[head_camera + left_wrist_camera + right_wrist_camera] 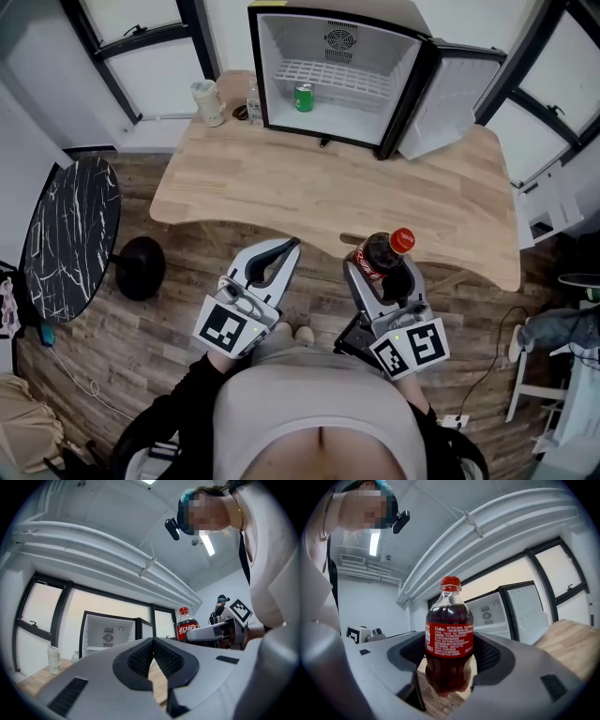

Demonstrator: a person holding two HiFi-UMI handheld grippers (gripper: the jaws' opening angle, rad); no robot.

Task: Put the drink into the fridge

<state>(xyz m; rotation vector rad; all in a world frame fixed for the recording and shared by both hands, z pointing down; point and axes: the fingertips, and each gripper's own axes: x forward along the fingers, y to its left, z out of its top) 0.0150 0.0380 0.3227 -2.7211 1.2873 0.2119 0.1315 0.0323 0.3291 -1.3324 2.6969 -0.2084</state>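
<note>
Nearest you, your right claw (379,274) grips the cola bottle (379,251) upright, just short of the worktop (328,192). To its left, your left claw (287,251) is closed on nothing. At the worktop's far edge the fridge (409,70) stands open, a green can (304,97) inside.

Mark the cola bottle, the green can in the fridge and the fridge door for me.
cola bottle (449,641): right gripper view, on its red label.
green can (304,97): head view, on its side wall.
fridge door (450,98): head view, on the open door's inner panel.
</note>
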